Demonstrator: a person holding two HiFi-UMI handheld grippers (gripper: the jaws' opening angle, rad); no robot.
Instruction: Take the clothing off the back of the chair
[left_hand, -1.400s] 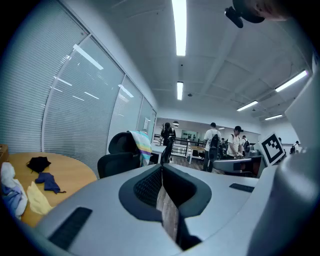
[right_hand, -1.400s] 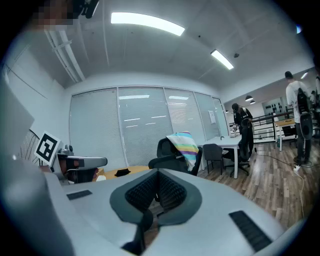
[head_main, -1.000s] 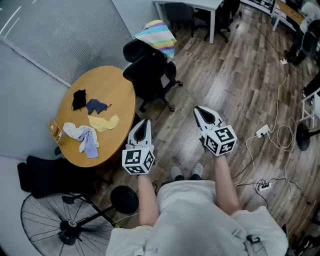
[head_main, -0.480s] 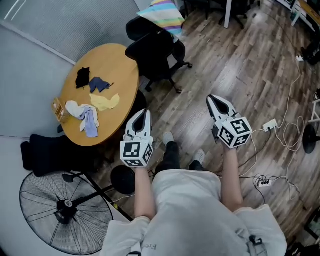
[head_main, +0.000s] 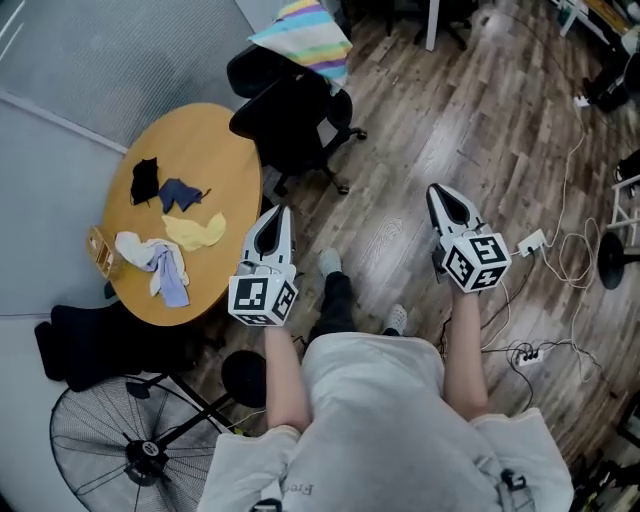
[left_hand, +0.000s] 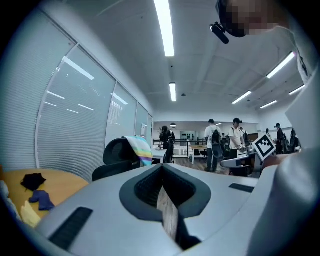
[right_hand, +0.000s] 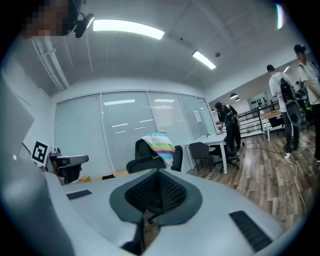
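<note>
Status: both tools idle. The left hand-held gripper (head_main: 281, 212) and the right hand-held gripper (head_main: 440, 192) are each closed to a narrow slit with nothing between the jaws. The striped clothing (head_main: 305, 35) hangs over a chair back (head_main: 250, 70) at the far end of the scene, well apart from both tools. A second black chair (head_main: 290, 120) stands in front of it, beside the round counter (head_main: 215, 150).

Risks, as judged:
- Both jaws must open before contact; closed tips would only push the fabric.
- Both chairs sit on caster bases, so a sideways tug may roll the chair instead of freeing the garment.
- The cloth drapes over the top of the back, so a low pull may snag it there. Lifting upward looks safer.
- Loose cables (head_main: 560, 250) lie on the floor to the person's right and are a trip hazard if the approach drifts that way.

View comparison: the head view alone gives the floor layout, with the cables, the fan (head_main: 130, 450) and the small cloths (head_main: 165, 255) on the counter. The gripper views alone show the garment side-on, how far it hangs down the back, the jaws' closure, and people (left_hand: 215, 145) in the background.
</note>
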